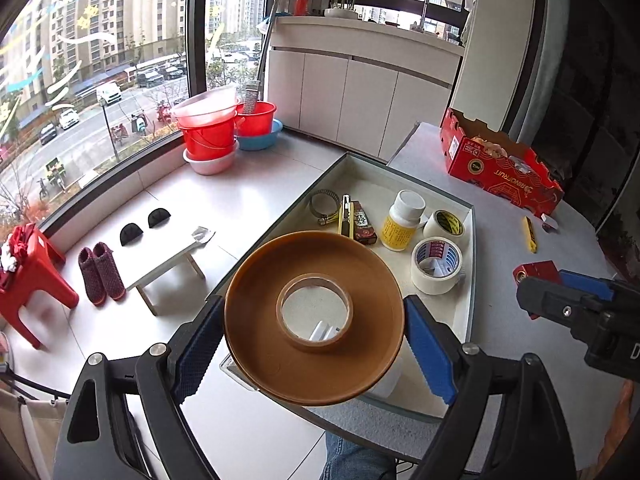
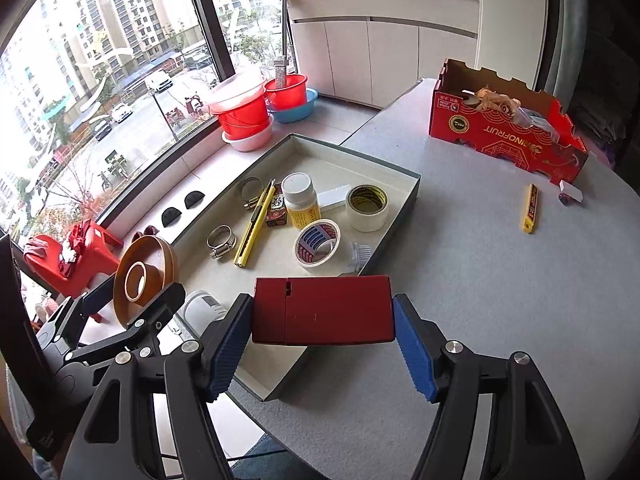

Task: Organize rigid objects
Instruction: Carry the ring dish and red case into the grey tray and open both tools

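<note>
Left wrist view. Left gripper [image 1: 314,334], lower centre: black frame, blue ribbed fingers [image 1: 430,354] clenched on the rim of a brown tape roll [image 1: 256,320]. The roll is a broad, glossy ring with a pale cardboard core, its flat face turned toward the lens and its hole axis running along the line of sight. It hangs over the near end of a shallow rectangular tray [image 1: 460,200], grey outside and cream inside, whose long axis runs from lower centre to upper right. Tray contents, upper part: metal hose clamp [image 1: 323,202], yellow utility knife [image 1: 346,216], small dark red box [image 1: 365,227], white-capped bottle with a yellow label [image 1: 401,220], two white tape rolls [image 1: 444,224] [image 1: 437,265]. The tray sits on a grey textured desk [image 1: 500,224]. At right edge: the right gripper [image 1: 560,288], partly seen.

Right wrist view. Right gripper [image 2: 322,342], lower centre: blue fingers [image 2: 414,354] grasping a red rectangular case [image 2: 340,310] by its short ends. The case is smooth and matt, long axis lying left to right across the frame, over the tray's near right corner. Upper right: a red cardboard carton [image 2: 500,136] holding crumpled paper. A second yellow knife [image 2: 530,208] lies loose on the desk, pointing up the frame.
</note>
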A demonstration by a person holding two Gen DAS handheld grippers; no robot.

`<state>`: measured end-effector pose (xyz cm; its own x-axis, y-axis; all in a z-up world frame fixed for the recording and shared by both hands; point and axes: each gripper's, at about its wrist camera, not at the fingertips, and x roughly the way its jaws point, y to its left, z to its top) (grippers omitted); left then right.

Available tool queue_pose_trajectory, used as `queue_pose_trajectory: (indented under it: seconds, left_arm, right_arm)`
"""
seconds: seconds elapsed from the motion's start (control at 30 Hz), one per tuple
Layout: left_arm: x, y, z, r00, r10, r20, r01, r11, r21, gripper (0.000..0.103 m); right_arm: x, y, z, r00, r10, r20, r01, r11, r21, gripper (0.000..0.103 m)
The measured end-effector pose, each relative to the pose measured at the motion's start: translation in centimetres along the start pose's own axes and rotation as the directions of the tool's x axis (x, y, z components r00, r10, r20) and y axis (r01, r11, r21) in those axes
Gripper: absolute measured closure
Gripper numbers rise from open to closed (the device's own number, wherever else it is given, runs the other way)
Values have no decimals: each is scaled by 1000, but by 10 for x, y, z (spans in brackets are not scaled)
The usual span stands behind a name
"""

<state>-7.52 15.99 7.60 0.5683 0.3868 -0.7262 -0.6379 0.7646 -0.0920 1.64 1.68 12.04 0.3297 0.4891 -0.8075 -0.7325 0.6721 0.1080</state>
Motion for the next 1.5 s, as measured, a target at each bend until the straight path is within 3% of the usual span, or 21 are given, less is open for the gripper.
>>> queue_pose_trajectory:
  seconds: [0.6,1.5]
  left_arm:
    - [35,-2,24,998,57,-15,-57,998,19,14]
    - [72,-18,35,995,62,-72,-58,996,65,14]
  right_arm:
    - [35,0,34,1000,7,-30,-6,1000,24,33]
    - [77,-8,65,996,39,-81,-33,997,74,33]
